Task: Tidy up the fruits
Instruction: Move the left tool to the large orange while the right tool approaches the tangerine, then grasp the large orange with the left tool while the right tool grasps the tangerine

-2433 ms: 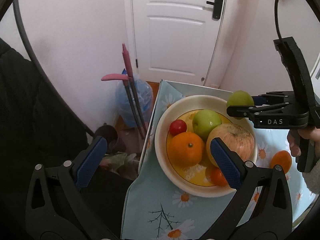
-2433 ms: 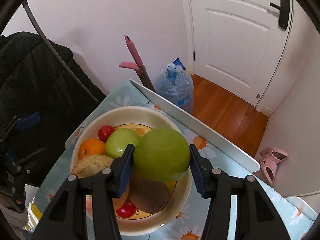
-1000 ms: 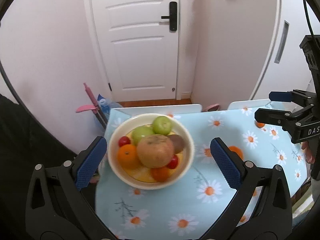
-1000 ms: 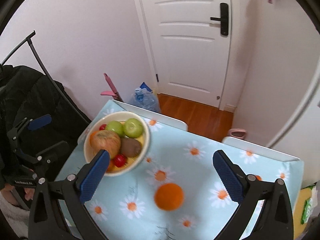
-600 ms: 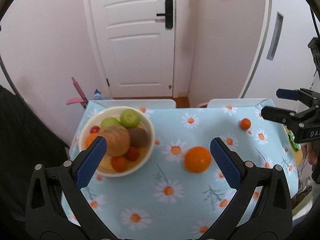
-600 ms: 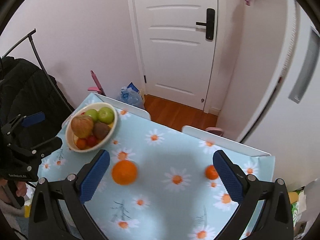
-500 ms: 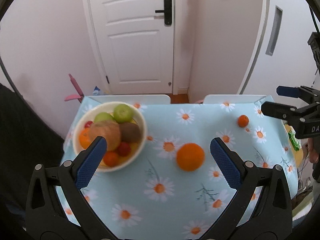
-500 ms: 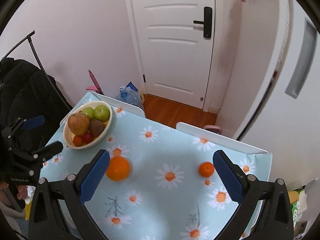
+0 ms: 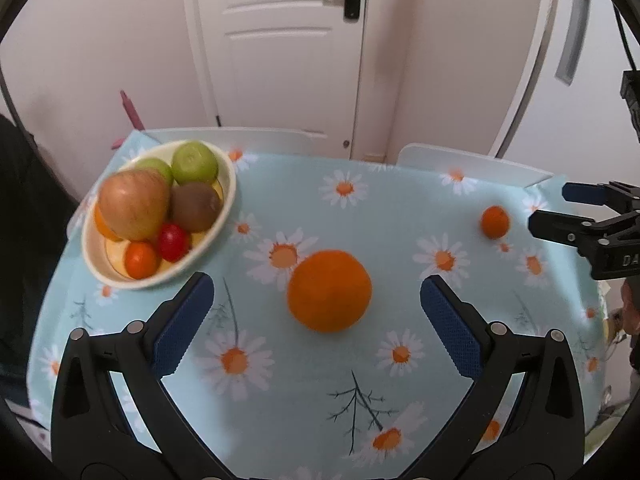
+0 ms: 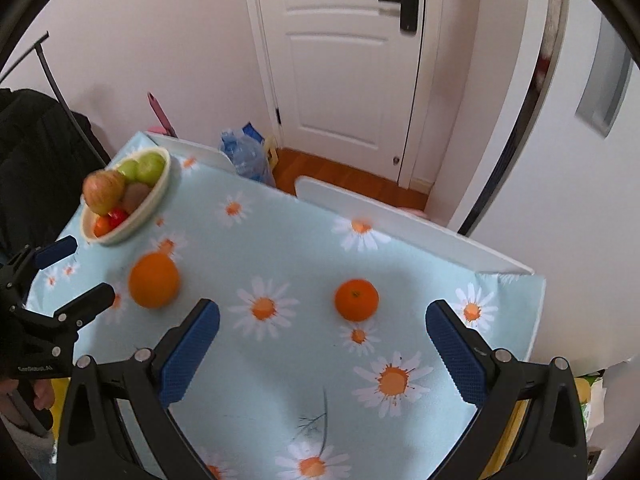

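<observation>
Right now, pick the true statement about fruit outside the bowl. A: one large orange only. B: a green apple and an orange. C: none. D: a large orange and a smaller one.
D: the large orange and the smaller orange lie on the tablecloth, outside the bowl.

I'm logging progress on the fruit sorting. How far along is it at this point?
Mostly done: the bowl already holds apples, a kiwi and small red and orange fruits. Nothing is in hand; the left gripper and right gripper are both open and empty. Left: the big orange and the small orange lie loose on the tablecloth.
</observation>
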`<state>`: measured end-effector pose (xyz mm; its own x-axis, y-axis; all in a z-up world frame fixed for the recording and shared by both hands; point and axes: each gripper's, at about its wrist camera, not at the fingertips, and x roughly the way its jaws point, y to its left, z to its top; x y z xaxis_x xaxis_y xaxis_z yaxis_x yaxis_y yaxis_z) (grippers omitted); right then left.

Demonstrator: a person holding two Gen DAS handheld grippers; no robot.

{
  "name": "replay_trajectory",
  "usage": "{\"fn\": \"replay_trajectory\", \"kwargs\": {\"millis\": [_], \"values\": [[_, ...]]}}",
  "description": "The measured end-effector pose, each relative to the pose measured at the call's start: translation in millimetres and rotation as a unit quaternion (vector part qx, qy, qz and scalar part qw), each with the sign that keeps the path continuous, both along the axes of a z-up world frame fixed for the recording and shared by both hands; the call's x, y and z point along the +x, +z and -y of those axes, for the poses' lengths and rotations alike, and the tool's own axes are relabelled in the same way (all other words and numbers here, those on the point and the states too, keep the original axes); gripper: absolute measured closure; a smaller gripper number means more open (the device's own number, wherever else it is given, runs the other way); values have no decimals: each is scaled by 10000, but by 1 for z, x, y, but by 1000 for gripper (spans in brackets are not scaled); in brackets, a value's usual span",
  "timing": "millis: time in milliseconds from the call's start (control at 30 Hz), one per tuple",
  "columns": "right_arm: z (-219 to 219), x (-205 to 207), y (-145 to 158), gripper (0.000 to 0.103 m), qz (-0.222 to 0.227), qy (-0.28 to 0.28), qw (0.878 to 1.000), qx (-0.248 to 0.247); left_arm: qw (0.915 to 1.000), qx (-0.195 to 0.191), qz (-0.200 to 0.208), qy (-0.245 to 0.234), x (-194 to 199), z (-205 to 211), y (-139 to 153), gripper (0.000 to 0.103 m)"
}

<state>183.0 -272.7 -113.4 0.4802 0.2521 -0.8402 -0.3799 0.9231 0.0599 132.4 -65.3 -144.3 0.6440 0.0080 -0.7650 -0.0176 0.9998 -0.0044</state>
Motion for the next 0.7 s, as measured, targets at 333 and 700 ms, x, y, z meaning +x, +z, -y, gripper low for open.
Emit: {"fn": "replay_trajectory", "kwargs": {"millis": [333, 700], "values": [[16, 15, -45, 0, -183, 79, 9998, 17, 9996, 111, -190, 154, 19, 13, -37, 11], [18, 33, -71, 14, -340, 145, 9993, 24, 9987, 2, -335, 389, 29, 10, -54, 37]]}}
